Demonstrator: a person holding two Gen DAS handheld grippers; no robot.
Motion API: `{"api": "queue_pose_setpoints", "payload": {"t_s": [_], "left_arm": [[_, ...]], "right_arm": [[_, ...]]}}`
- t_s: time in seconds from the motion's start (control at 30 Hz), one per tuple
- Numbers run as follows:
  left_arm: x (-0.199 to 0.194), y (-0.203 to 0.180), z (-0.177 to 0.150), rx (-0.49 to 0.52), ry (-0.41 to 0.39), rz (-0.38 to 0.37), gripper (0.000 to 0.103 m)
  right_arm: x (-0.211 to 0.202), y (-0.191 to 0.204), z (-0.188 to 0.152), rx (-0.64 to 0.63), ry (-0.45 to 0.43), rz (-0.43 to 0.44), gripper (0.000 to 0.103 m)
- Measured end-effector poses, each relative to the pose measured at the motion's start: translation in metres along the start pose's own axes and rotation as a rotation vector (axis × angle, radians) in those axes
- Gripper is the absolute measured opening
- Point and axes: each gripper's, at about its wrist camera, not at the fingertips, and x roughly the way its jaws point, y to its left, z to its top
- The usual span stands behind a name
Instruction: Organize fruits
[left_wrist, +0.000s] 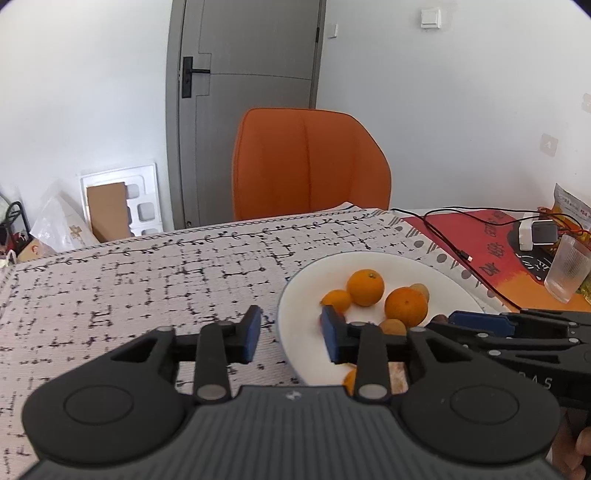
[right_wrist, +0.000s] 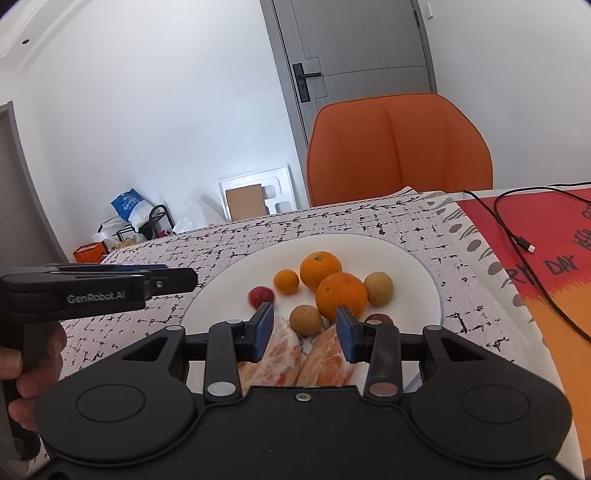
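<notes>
The white plate (right_wrist: 413, 266) sits on the patterned cloth toward the tabletop's right side, short of the red mat (right_wrist: 535, 236). All the fruit lies on it: two peeled citrus segments (right_wrist: 284, 354) at the near rim, their long axes running away from the viewer, with two whole oranges (right_wrist: 341, 295), a small orange (right_wrist: 286, 281), two tan round fruits (right_wrist: 305, 320) and two reddish ones (right_wrist: 261, 296) behind. The right gripper (right_wrist: 304, 332) hovers directly over the segments, fingers apart and holding nothing; one segment lies under each fingertip. The left gripper (left_wrist: 291, 334) hangs at the plate's left rim, fingers likewise apart and empty, so the right looks nearer the segments. The segments look soft and moist, easily crushed.
</notes>
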Motion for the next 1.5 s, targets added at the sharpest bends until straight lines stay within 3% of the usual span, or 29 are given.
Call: {"api": "queue_pose_setpoints", "payload": {"t_s": [0.13, 0.23, 0.5, 0.63, 0.83, 1.2, 1.5], "left_arm": [[-0.011, 0.006, -0.002, -0.011, -0.004, 0.013, 0.043], [-0.019, 0.01, -0.003, -0.021, -0.012, 0.024, 0.048], [-0.044, 0.018, -0.005, -0.034, -0.023, 0.045, 0.05], [-0.057, 0.021, -0.008, -0.044, -0.042, 0.066, 0.066], [-0.078, 0.028, -0.012, -0.074, -0.048, 0.095, 0.082], [-0.116, 0.039, -0.02, -0.085, -0.06, 0.152, 0.098], [-0.147, 0.038, -0.031, -0.091, -0.065, 0.16, 0.103]], "right_arm": [[-0.005, 0.005, -0.001, -0.001, 0.001, 0.004, 0.039], [-0.009, 0.009, -0.001, -0.005, -0.005, 0.003, 0.046], [-0.023, 0.019, -0.001, -0.012, -0.013, 0.01, 0.051], [-0.029, 0.024, -0.001, -0.016, -0.014, 0.008, 0.057], [-0.04, 0.035, -0.002, -0.027, -0.026, 0.01, 0.072], [-0.067, 0.056, -0.004, -0.047, -0.056, 0.009, 0.102], [-0.09, 0.071, -0.007, -0.066, -0.064, 0.012, 0.103]]}}
